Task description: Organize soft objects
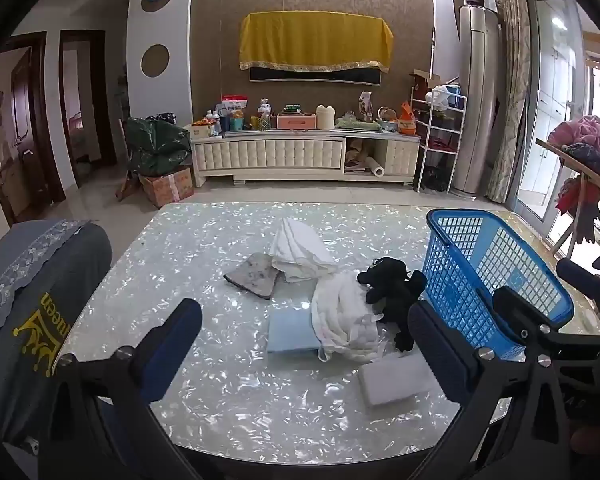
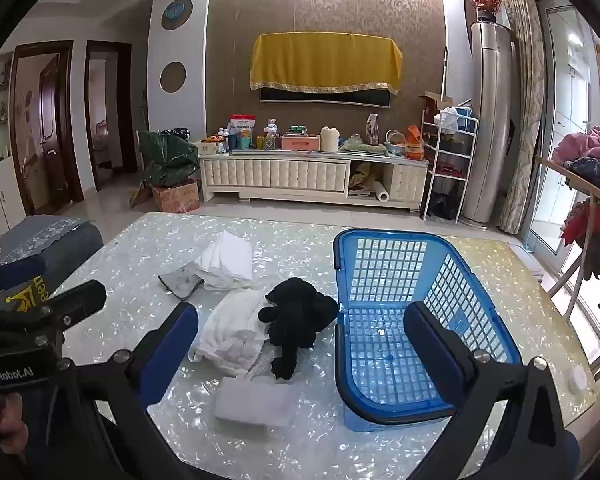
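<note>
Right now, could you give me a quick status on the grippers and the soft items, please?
Left gripper and right gripper open, empty. Soft items on table; blue basket empty. Nothing blocking.

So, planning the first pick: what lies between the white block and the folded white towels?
The crumpled white cloth, with the black plush at its right edge; the right wrist view shows it.

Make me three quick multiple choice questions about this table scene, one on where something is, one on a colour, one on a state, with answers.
1. Where does the black plush toy lie?
A. in the basket
B. on the table beside the basket
C. on the floor

2. What colour is the basket?
A. blue
B. red
C. green

3. How is the basket?
A. full
B. upside down
C. empty

Answers: 1 B, it lies against the white cloth, left of the basket. 2 A, its mesh walls are blue. 3 C, its bare floor shows.
</note>
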Motion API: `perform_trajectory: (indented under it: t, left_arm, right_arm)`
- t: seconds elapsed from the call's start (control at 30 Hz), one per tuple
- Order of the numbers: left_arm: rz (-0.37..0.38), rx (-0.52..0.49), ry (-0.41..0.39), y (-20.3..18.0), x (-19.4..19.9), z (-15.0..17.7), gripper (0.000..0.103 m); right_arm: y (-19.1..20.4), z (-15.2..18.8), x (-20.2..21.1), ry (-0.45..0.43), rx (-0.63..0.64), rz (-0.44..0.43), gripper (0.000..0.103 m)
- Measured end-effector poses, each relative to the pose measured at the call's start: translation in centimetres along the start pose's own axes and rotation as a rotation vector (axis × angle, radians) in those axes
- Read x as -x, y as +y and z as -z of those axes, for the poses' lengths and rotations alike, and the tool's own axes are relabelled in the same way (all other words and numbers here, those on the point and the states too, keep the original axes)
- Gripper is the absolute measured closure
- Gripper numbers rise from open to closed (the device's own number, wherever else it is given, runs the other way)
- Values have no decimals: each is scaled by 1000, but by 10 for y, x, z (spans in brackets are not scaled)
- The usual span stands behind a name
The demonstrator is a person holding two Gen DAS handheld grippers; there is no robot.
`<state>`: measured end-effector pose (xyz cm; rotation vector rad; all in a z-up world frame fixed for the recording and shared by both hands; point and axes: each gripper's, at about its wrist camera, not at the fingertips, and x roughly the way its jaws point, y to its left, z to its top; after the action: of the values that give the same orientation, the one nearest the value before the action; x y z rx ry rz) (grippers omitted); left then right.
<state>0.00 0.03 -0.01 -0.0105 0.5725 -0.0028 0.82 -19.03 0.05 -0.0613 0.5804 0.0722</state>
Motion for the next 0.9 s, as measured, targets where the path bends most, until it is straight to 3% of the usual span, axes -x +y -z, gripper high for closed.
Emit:
perform_trajectory:
  t: [0.2,0.23,0.9]
  left_arm:
    - [5,-1,1,-1,5,3,0]
    - [8,2,45,1,-2,-2,0]
    - [11,-11,24,-2,0,4,0]
  right_arm:
    - [2,-2,-1,5,4,7,0]
    - [3,-3,-2,14,8,7,0]
    - [2,4,0,17,3,0,0]
